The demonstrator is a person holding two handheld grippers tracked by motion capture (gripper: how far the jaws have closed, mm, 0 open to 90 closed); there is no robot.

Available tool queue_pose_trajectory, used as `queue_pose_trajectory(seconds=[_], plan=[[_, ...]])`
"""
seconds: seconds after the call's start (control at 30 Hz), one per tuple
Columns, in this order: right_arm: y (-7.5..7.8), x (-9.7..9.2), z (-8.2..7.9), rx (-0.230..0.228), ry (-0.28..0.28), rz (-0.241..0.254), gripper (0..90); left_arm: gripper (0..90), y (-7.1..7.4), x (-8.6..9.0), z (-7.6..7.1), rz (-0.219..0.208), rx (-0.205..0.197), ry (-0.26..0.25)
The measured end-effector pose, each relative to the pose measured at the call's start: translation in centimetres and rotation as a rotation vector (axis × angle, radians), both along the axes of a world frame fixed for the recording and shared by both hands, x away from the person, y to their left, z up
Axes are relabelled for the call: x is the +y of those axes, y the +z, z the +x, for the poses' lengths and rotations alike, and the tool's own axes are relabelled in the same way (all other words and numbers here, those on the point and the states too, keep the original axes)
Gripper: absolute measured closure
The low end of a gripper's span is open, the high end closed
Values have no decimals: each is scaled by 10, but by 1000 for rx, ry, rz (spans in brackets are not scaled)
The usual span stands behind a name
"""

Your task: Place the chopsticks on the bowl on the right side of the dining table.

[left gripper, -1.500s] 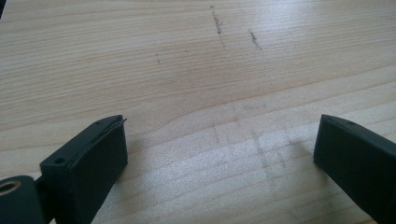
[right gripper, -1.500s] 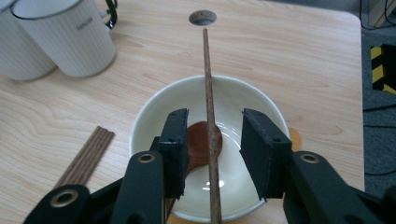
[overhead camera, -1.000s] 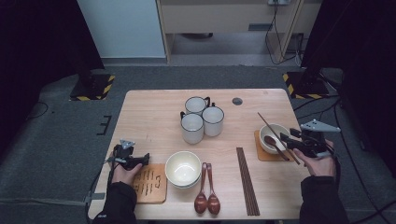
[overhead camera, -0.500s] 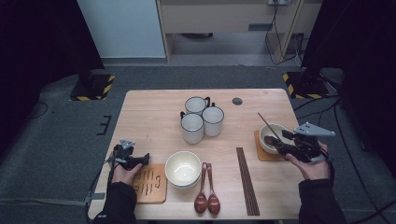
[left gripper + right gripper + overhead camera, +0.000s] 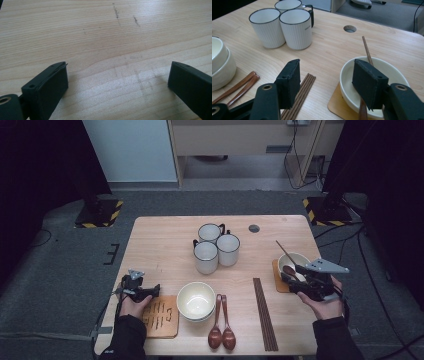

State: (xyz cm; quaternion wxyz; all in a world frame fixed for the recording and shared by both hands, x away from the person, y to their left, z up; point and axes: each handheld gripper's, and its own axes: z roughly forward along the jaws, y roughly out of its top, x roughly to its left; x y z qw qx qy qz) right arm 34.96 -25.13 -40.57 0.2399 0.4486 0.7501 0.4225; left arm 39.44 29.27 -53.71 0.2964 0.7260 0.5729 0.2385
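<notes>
right gripper (image 5: 292, 282) has slid in from the worktop's (image 5: 165, 240) right edge, jaws just been opening, nothing held | small bowl (image 5: 295, 266) on its coaster (image 5: 276, 281) has a spoon (image 5: 367, 51) in it | left gripper (image 5: 117, 82) gapes over bare wood | mugs (image 5: 216, 247) look empty

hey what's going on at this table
A person is laying out tableware with a handheld gripper in each hand. The right gripper is beside the white bowl on its wooden coaster, which holds a spoon. Its jaws have just been opening and hold nothing. The left gripper rests open over bare table by a second coaster. Stacked bowls, two spoons, chopsticks and three mugs sit between them.
</notes>
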Motion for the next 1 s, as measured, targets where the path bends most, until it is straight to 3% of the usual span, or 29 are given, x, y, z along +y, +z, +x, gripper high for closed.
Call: queue_pose_trajectory(seconds=[1.0], plan=[[-43, 30, -14, 89, 26, -22, 438, 0, 0, 0, 1, -1, 10, 3]])
